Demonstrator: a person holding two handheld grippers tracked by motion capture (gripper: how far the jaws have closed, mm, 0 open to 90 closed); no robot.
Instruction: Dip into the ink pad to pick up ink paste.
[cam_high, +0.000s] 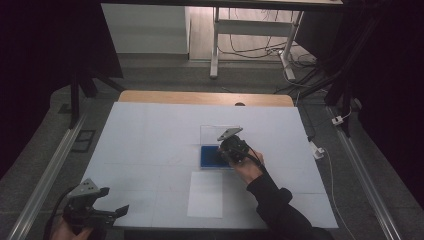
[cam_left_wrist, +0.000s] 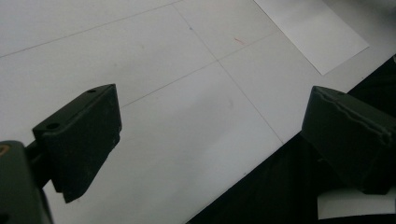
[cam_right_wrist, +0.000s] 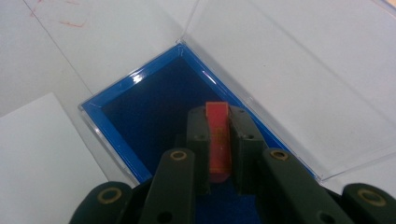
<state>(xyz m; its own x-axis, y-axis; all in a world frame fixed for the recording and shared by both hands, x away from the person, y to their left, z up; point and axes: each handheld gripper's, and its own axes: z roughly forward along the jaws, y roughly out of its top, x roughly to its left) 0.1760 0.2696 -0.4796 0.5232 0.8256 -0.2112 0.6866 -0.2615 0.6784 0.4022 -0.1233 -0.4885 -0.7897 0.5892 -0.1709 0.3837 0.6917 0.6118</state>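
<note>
One small red piece (cam_right_wrist: 218, 140) was gripped between the closed fingers (cam_right_wrist: 201, 135) of the right gripper (cam_right_wrist: 218, 122), above the open blue-lined case (cam_right_wrist: 116, 123). Lowering and release were judged next. The left gripper (cam_left_wrist: 210, 135) was held open over the surface (cam_left_wrist: 163, 56).

You have a white sheet of paper (cam_high: 205, 194) at lower centre. A desk frame (cam_high: 250, 35) and cables (cam_high: 260, 49) sit at top.

White-covered table (cam_high: 150, 145) w/ blue box (cam_high: 209, 156) & paper sheet (cam_high: 205, 194)
</note>
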